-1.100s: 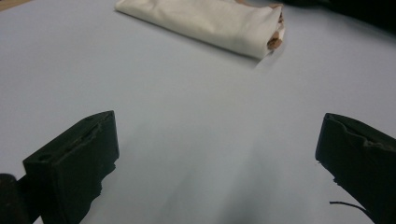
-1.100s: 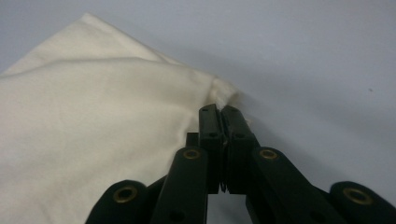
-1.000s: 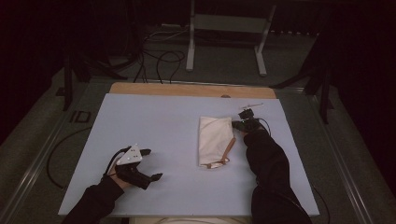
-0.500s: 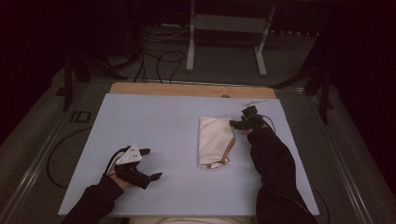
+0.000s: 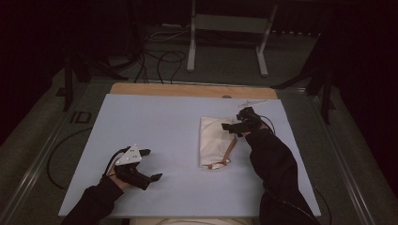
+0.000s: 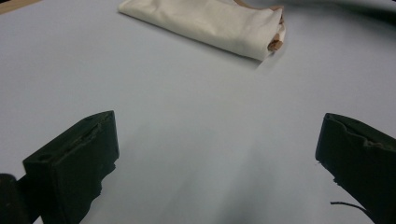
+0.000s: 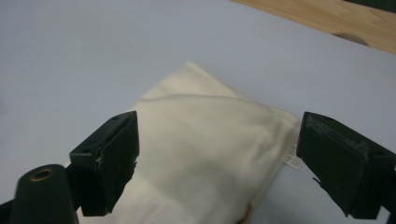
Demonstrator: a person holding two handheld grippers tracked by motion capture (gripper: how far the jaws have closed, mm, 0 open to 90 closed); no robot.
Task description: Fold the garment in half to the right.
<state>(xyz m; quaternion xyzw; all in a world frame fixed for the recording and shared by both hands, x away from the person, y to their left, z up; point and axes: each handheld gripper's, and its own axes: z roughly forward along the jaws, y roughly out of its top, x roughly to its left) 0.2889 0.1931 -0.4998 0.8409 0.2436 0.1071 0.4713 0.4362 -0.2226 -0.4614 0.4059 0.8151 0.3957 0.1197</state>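
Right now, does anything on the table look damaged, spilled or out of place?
Nothing stands out. The folded cream cloth bag lies flat on the pale mat, tan strap at its near end. Both hand-held grippers, left and right, are open and hold nothing.

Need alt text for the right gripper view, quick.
Folded cream cloth bag lies on the pale blue table mat, seen between the open black jaws of the right gripper. A light wooden board edge crosses the top right corner.
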